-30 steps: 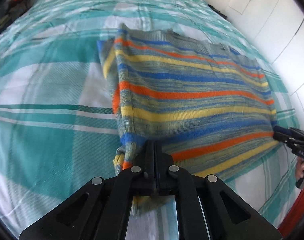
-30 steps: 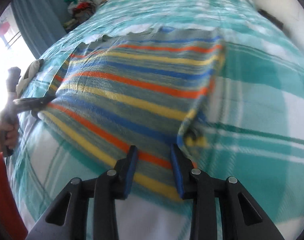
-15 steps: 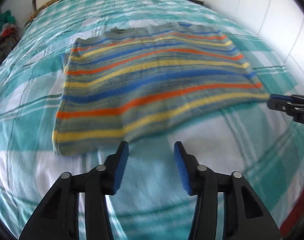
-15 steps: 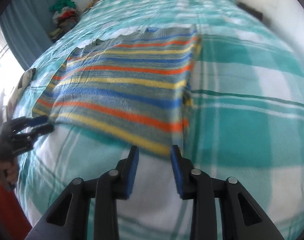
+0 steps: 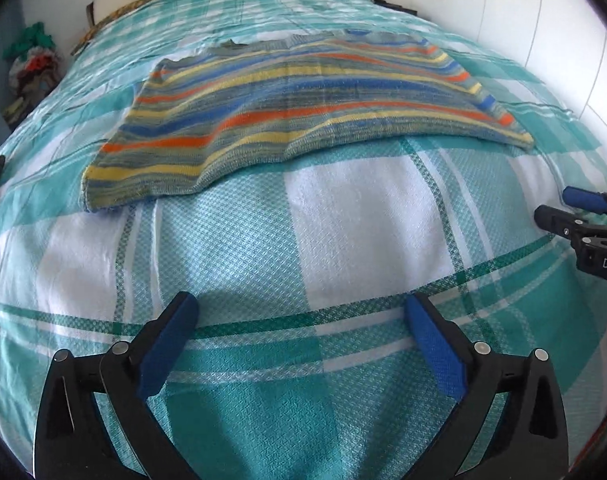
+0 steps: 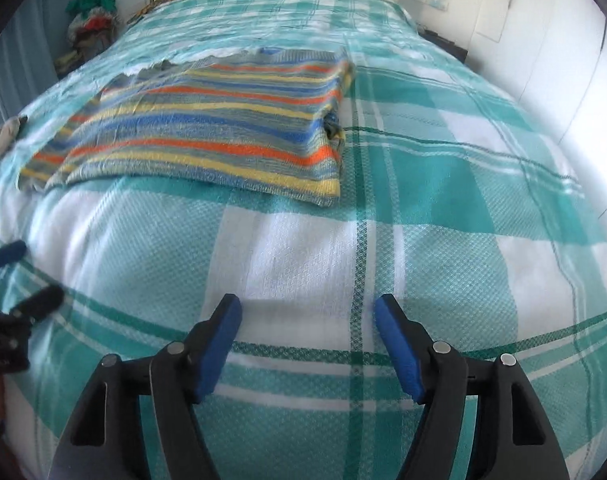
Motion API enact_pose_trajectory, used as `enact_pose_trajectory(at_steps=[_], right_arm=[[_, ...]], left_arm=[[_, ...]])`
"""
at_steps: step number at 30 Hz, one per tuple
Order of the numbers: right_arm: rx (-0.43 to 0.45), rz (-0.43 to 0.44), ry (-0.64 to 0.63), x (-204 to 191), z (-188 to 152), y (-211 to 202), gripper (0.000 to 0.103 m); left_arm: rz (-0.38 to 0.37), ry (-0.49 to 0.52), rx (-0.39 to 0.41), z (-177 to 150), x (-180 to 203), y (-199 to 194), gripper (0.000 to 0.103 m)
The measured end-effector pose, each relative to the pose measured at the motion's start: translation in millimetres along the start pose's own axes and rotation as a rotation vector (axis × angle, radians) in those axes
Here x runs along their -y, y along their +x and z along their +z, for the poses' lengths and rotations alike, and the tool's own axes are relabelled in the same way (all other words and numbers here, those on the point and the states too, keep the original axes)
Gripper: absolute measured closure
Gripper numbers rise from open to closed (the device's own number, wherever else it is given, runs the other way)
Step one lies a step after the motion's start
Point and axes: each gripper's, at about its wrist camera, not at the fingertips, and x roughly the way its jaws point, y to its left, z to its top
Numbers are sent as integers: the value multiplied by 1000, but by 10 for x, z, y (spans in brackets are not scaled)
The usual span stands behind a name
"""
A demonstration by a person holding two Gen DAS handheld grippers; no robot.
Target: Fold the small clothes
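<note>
The left claw (image 5: 299, 336) is wide open. Nothing is between its blue pads (image 5: 165, 350). It holds nothing and hangs over the bed cover, near the bed's near edge. I cannot tell if it touches the cover.

The right claw (image 6: 307, 338) is wide open too, and it has nothing in it. It also hangs over the near edge of the bed, beside the left claw. In the left claw's view you can see its tips at the right side.

Past both claws lies the stripy sweater (image 5: 303, 96). It rests flat on the checked bed cover (image 5: 343, 216), about in the middle of the bed, well apart from both claws. It has orange, yellow, blue and grey stripes. Its right side looks doubled over, with a thick folded edge. So I think it is partly folded. It lies flat so the next fold will come out neat.

Both claws sit back and open, I think, to be ready for the next grab.

Off the far left corner of the bed is a pile of clothes (image 6: 89, 24). It plays no part now.
</note>
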Motion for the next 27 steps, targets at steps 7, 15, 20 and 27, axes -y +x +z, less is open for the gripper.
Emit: enact_pose_trajectory(at_steps=[7,15,20,27], right_arm=[[13,-18,4,-10,-41,58,29],[16,-40,-6,-32,-48,82,26],[19,-52,-10,-41,-54,93,25],[21,-61,-14,-50,-58,98,24]], left_arm=[[11,8,30,-70,20,-27,1],[-6,2,31,-84,2,-36,1],[-7,2,32,-88,1,-44,1],[-8,1,31,-86,1,-41,1]])
